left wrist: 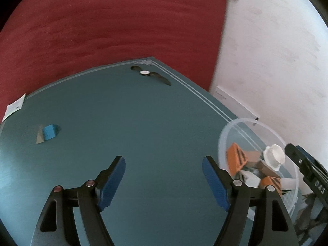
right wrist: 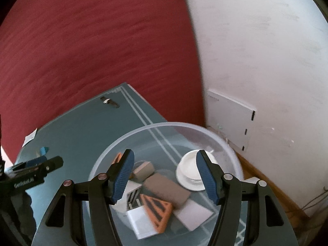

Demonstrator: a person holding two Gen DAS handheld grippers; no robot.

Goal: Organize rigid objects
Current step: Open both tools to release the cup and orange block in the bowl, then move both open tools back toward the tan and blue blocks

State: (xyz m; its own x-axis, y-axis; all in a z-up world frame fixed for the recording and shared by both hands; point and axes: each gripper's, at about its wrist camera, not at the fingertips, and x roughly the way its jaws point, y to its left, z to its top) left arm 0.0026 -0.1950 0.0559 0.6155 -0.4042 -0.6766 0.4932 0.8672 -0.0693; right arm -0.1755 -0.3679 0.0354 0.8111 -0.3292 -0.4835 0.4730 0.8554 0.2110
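Two matching grippers, left gripper and right gripper, each built from black, curved linkage arms with long slots cut through the outer bars. Blue ribbed pads on the inner faces of the fingers, and round silver or reddish pivot pins at the joints. White lettering, too blurred to read, along the black side of each gripper where seen from the other camera.

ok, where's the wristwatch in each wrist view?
Left wrist: watch lies flat, top centre, near the mat's far corner.
Right wrist: watch smaller, upper left of centre, beyond the clear bowl.
Shared landmark: the double white lines along the mat edge, just right of the watch in both.
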